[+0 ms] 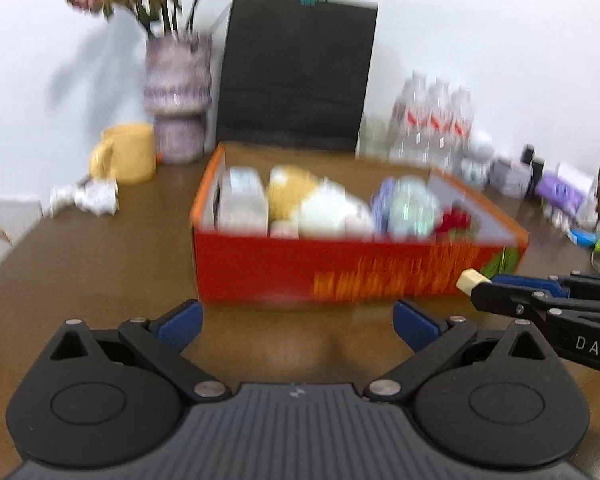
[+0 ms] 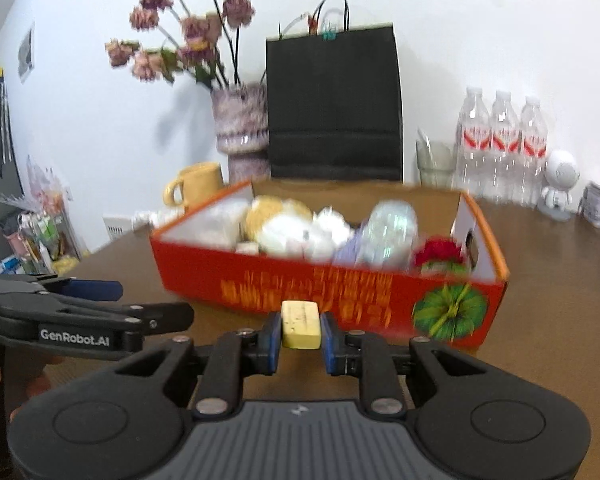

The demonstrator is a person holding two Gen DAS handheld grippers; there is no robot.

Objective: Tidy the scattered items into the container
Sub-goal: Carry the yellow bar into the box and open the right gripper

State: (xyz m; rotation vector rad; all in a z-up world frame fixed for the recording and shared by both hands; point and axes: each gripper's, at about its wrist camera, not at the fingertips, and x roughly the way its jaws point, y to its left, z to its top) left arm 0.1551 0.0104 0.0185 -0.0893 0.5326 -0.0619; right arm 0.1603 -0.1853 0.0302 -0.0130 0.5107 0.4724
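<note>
right now the right gripper (image 2: 300, 330) pinches a small pale yellow block (image 2: 300, 325), perhaps an eraser, its blue pads (image 2: 273, 338) pressed against both long sides so the block stands out forward of the fingers. held that way, the block's lower end is free to drop once the pads part. it sits in front of the near wall of the red cardboard box (image 2: 340, 292), not yet over the rim, so i judge the carry to the box is underway and the release is not yet done.

the box rests on the brown table (image 2: 548, 280) and already holds a heap of blurred items: white wrapped packets, a round yellow thing, a clear bottle, something red at the right end. free room looks scarce, so the block will likely need to go onto a gap near the front.

the left gripper (image 1: 296, 320) is spread wide with nothing between its fingers, facing the box's front wall, seemingly waiting.
</note>
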